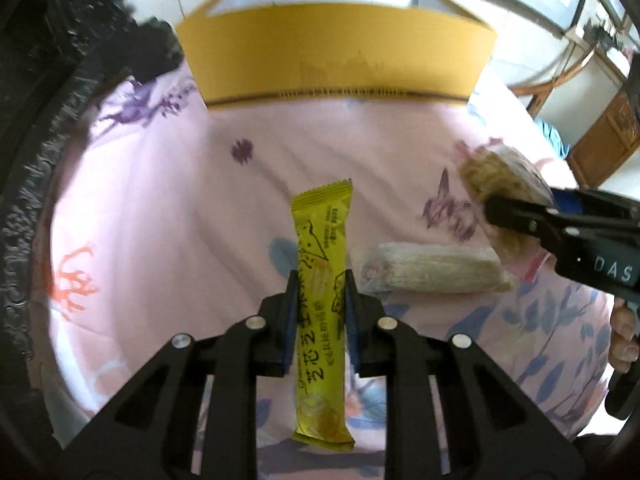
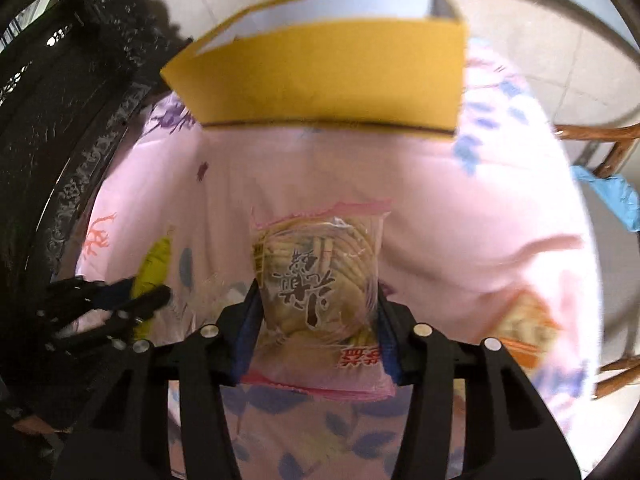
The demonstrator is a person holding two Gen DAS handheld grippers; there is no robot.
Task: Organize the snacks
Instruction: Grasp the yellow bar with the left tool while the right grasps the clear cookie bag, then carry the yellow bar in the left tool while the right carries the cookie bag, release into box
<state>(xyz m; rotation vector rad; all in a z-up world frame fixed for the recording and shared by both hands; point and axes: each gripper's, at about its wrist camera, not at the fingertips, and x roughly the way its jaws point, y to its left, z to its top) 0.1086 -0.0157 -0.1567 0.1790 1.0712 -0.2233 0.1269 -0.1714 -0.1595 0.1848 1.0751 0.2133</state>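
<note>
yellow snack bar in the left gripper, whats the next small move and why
Probably carry it forward and over the open yellow box. The left gripper is shut on the yellow snack bar, which looks lifted off the pink cloth, and the box stands straight ahead. The right gripper also holds a round pastry packet.

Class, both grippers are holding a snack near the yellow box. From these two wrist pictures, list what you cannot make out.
- Yellow box: inside hidden by its front wall, both views.
- Orange packet: blurred, print unreadable, right wrist view.
- Yellow bar: small print too small, left wrist view.
- Round pastry packet: lower text cut by the jaws.
</note>
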